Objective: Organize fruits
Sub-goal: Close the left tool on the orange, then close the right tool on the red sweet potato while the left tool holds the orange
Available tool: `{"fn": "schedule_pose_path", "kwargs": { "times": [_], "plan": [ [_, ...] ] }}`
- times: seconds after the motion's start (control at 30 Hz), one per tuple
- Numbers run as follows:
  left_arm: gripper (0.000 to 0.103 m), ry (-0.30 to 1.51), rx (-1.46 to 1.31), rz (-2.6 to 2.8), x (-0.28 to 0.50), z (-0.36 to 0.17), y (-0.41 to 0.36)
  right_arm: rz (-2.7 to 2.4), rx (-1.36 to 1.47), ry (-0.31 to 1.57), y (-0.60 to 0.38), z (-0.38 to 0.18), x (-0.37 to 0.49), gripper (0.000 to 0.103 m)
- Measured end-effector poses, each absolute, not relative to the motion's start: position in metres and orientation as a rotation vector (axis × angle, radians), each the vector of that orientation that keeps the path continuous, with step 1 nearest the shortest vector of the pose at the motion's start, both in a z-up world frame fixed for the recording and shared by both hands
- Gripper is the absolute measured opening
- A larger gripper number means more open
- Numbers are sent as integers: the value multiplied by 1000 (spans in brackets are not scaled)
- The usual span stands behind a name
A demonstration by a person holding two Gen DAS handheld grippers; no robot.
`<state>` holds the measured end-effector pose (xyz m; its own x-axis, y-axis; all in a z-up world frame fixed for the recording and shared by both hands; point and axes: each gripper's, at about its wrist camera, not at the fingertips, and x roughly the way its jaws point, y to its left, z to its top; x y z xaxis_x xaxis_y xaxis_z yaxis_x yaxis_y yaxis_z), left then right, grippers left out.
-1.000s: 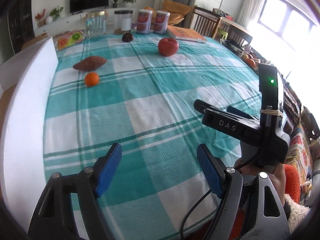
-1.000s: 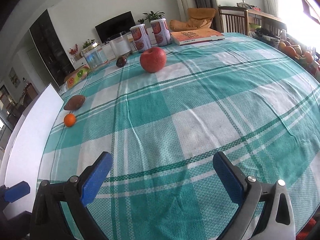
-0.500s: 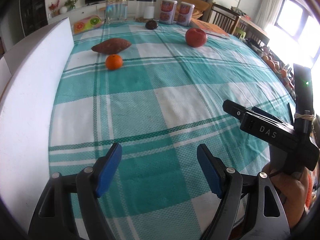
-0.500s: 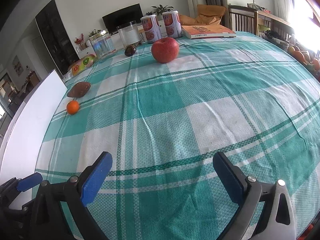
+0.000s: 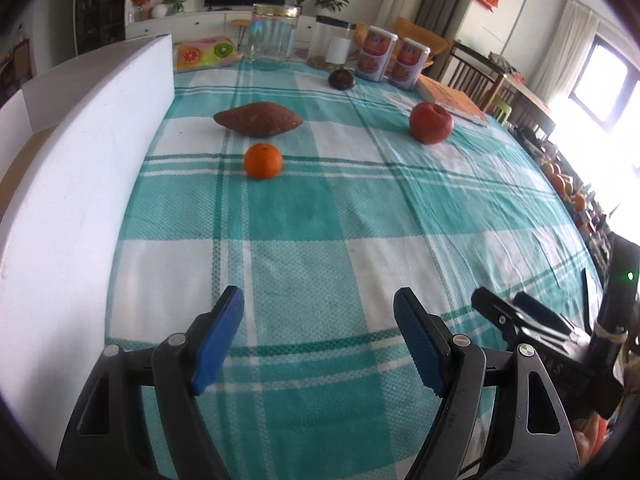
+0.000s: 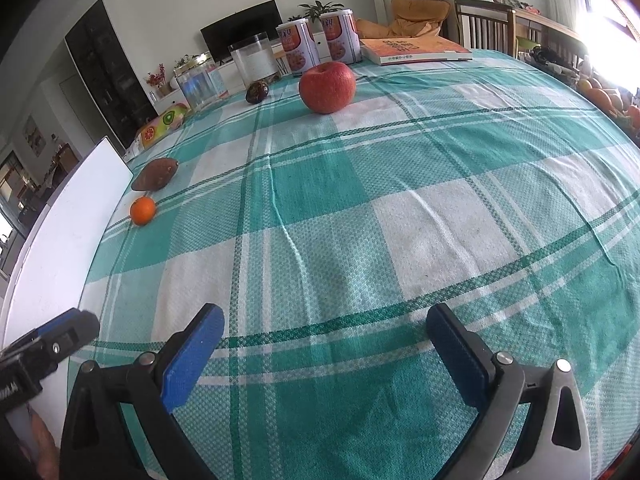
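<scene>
On the teal-and-white checked tablecloth lie a small orange [image 5: 263, 161], a brown sweet potato [image 5: 258, 119] just behind it, a red apple [image 5: 431, 123] to the right, and a dark round fruit [image 5: 341, 79] at the back. In the right wrist view the orange [image 6: 143, 210], sweet potato [image 6: 155, 174], apple [image 6: 327, 87] and dark fruit [image 6: 256, 92] show too. My left gripper [image 5: 318, 322] is open and empty, well short of the orange. My right gripper [image 6: 324, 340] is open and empty over the near cloth, and shows at the right of the left wrist view [image 5: 520, 312].
A white foam board [image 5: 84, 168] stands along the table's left edge. At the back stand two clear jars [image 5: 275, 37], two cans [image 5: 376, 59], a fruit-print packet [image 5: 206, 53] and an orange book [image 5: 454, 102]. More fruit lies off the table's right edge [image 6: 604, 98].
My left gripper has swung left and forward toward the orange and sweet potato. My right gripper has crept forward toward the apple. Both stayed open.
</scene>
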<state>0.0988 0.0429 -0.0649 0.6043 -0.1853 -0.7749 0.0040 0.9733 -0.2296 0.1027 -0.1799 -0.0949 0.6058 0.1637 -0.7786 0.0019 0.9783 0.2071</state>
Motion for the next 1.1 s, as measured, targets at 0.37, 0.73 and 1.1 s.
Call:
{"fn": "schedule_pose_path", "kwargs": {
  "times": [0.37, 0.73, 1.1],
  "plan": [
    [79, 894, -235, 130, 208, -90, 63, 100, 190, 918, -179, -95, 103, 103],
    [78, 906, -83, 139, 233, -103, 50, 105, 187, 919, -177, -95, 106, 103],
    [33, 897, -112, 67, 203, -85, 49, 102, 179, 917, -177, -96, 108, 103]
  ]
}}
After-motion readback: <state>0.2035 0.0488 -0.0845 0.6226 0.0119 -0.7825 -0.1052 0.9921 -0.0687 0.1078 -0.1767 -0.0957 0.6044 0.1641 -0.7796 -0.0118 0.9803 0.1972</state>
